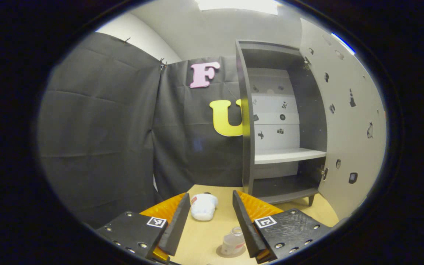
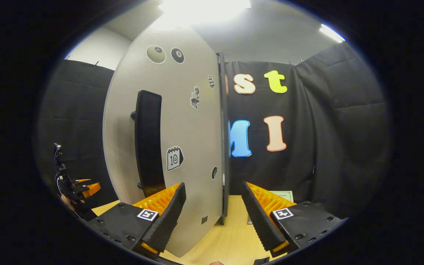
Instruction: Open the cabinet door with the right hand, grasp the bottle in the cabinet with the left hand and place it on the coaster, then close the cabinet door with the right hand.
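From the left gripper view I see the left gripper [image 1: 209, 235] with its fingers spread wide and nothing between them, held above the wooden table [image 1: 204, 243]. The bottle [image 1: 234, 241] stands upright on the coaster [image 1: 222, 253], low in the view, just beside the inner edge of the finger on that view's right side; I cannot tell whether that finger touches it. The bottle is clear, with a narrow neck. A crumpled white item [image 1: 204, 207] lies on the table farther off, between the two fingers in the view but well apart from them.

Beyond the table stands the cabinet [image 1: 247, 121], grey, with its door [image 1: 348, 121] swung fully open to the right side of that view. I see a white shelf [image 1: 287, 155] inside with nothing on it, and small dark stickers on the back panel and on the door's inner face.

From the right gripper view I see the right gripper [image 2: 214, 217] with its fingers also spread apart, holding nothing. The door's outer face [image 2: 182, 121] stands directly ahead, its free edge lined up between the two fingers. The black vertical handle [image 2: 148, 143] sits above the finger on that view's left side, apart from it. The left gripper [image 2: 83, 188] appears farther off at the left edge of this view.
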Demonstrator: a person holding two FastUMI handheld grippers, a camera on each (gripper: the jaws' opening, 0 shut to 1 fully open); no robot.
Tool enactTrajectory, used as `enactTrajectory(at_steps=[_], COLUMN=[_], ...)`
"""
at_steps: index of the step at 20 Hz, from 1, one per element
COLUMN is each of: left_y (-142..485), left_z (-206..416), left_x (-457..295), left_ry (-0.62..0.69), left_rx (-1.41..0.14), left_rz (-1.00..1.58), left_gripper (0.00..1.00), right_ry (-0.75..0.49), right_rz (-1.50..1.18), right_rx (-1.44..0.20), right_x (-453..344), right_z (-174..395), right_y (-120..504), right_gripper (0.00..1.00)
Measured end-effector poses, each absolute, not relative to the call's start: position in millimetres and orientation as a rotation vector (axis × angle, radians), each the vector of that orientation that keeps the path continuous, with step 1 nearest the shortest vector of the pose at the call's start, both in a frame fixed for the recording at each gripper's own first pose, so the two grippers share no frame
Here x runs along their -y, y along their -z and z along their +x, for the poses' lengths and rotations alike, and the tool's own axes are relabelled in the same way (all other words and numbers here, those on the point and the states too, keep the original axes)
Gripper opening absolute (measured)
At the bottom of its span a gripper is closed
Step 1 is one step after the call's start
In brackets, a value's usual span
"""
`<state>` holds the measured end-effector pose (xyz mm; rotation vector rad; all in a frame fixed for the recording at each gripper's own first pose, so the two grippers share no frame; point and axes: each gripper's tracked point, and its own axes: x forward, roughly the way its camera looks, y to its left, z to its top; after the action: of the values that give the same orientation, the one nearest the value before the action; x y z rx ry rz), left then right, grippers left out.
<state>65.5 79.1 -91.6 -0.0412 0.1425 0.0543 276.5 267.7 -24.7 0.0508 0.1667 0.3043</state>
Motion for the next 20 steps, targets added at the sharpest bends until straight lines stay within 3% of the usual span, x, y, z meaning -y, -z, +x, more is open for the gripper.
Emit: enactTrajectory(at_steps=[16,20], left_y=[107.0,113.6], left_z=[46.3,39.7], left_x=[-171.9,-198.7], left_ry=[-0.118,-0.151], left_rx=[-0.159,-0.166], left_rz=[-0.046,-0.052], left_gripper=[0.72,0.69], right_ry=[-0.401,-0.364], right_rz=[0.115,0.129], right_rx=[-0.177,-0.179], right_x=[-384.0,-401.9], right_z=[314.7,341.3], right_y=[32.6,35.6], right_gripper=[0.97,0.97])
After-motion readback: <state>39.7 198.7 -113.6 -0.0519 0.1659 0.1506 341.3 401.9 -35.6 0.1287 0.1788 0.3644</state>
